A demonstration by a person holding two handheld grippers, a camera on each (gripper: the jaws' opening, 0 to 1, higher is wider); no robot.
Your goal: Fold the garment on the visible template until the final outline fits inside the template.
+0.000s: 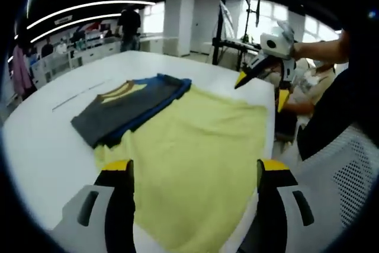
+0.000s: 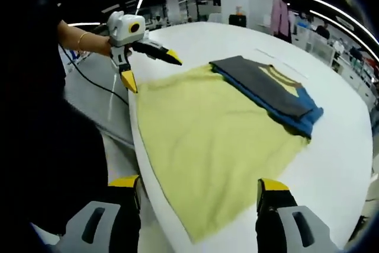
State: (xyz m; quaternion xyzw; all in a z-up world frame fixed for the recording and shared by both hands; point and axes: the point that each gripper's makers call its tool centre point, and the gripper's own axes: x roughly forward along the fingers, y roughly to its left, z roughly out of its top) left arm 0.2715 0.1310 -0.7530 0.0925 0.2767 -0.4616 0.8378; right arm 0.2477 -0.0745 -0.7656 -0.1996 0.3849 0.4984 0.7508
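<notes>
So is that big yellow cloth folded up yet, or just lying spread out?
Spread out. The yellow garment lies flat on the white table, with a folded grey and blue garment overlapping one edge.

A white round-edged table [image 1: 53, 146] stands in a bright open hall. Beyond the table, a person in dark clothes [image 1: 128, 28] stands at long white counters [image 1: 89, 51], near a broad white square pillar [image 1: 177, 22]. A pink garment [image 2: 278, 13] hangs beyond the table's far edge. A black cable [image 2: 95, 84] trails beside the table.
</notes>
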